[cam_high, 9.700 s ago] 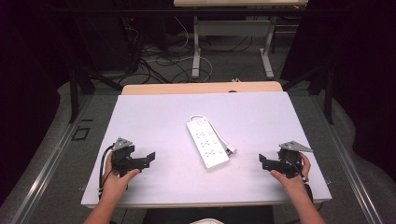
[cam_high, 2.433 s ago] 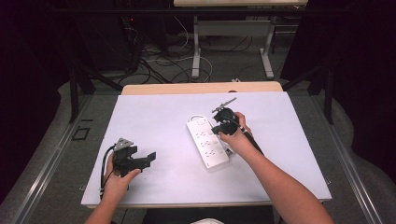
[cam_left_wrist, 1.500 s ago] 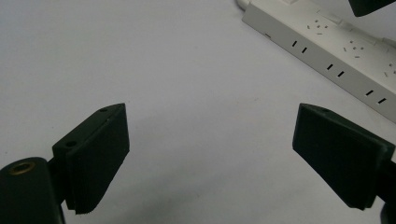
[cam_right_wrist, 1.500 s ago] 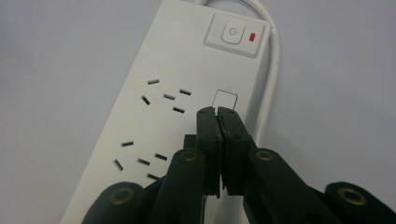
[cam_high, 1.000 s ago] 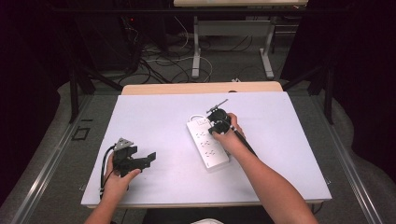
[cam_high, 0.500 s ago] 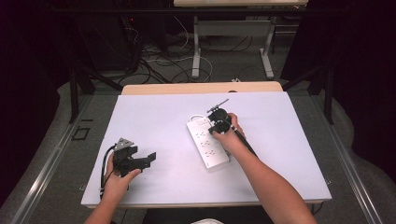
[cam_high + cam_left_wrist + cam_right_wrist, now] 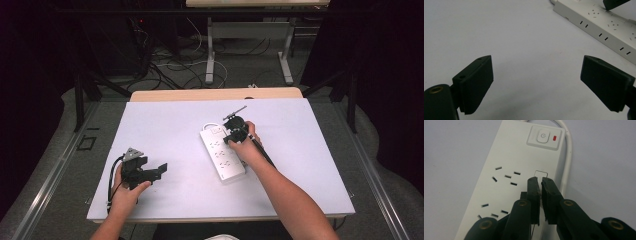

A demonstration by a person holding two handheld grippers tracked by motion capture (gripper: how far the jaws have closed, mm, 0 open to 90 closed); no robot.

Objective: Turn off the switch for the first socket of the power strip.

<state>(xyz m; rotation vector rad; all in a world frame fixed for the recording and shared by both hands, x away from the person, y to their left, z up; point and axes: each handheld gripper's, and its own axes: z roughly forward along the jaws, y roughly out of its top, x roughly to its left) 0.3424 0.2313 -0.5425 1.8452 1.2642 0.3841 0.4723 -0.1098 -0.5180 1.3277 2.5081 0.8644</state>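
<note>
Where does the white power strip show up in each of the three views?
High view: the power strip lies near the table's middle, angled, under the right gripper.
Left gripper view: upper right corner, beyond the open jaws.
Right gripper view: centre and left, beneath the nearly shut jaws.
Shared landmark: its rows of socket slots, which appear in all three.

Bare table (image 7: 165,125) spreads across the left and upper left of the high view, open to any pass. At centre the power strip (image 7: 222,155) lies in the way, with the right claw (image 7: 234,131) over its upper end. The right side is open.
</note>
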